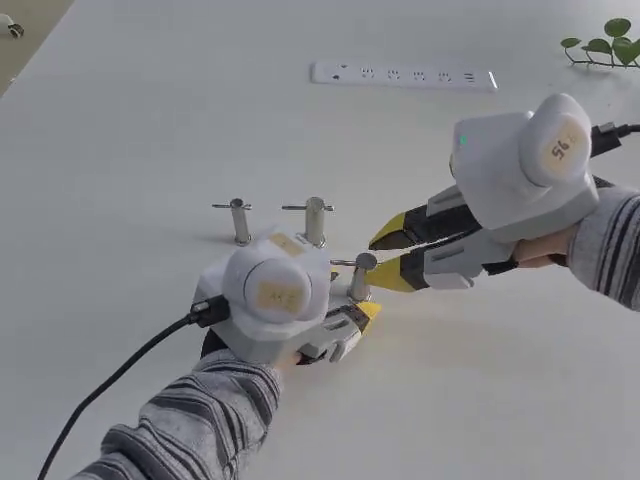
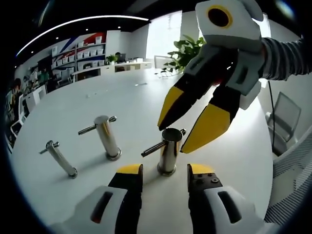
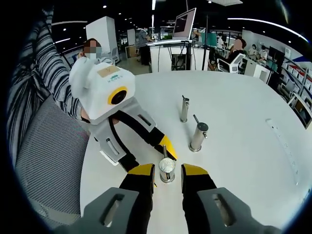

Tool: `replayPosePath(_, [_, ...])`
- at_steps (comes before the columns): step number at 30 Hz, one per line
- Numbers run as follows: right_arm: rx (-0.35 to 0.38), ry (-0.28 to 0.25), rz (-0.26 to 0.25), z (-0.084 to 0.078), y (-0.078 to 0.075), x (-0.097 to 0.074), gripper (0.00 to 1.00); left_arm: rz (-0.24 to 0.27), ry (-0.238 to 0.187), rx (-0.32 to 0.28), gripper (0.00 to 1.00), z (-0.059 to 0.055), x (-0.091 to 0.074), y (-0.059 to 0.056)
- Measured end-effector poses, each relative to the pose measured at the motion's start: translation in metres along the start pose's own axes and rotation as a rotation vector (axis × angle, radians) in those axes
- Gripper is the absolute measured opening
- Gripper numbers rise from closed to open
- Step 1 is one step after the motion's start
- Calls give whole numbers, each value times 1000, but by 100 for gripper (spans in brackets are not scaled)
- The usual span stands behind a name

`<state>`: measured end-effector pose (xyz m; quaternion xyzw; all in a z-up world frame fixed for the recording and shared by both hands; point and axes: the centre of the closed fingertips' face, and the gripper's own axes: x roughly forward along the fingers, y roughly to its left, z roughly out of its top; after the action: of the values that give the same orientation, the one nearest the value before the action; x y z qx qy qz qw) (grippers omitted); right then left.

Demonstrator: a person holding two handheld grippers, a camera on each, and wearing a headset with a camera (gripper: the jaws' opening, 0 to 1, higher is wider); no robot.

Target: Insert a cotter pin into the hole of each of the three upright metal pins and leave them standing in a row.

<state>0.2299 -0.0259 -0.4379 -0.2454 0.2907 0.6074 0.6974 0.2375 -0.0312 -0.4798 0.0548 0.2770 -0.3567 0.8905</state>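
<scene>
- Left gripper: pale grey housing, black jaws tipped yellow, black cable trailing.
- Right gripper: same colours, orange digits on its round cap.
- Sleeves: grey, dark-striped.

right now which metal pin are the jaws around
The metal pin at the row's right end, head view: left gripper and right gripper jaws flank it alone.

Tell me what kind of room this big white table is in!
Probably a big open office or workshop, not a home. Past the white table there are wall shelves full of boxes, a desk with a monitor, and an office chair.
</scene>
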Motion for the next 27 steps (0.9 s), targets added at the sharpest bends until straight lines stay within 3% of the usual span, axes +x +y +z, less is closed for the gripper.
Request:
replayPosePath(8, [-15, 38, -17, -5, -4, 9, 15, 7, 4, -5, 42, -1, -9, 2])
replayPosePath(27, [-9, 32, 8, -7, -1, 11, 8, 10, -22, -11, 57, 6, -27, 4])
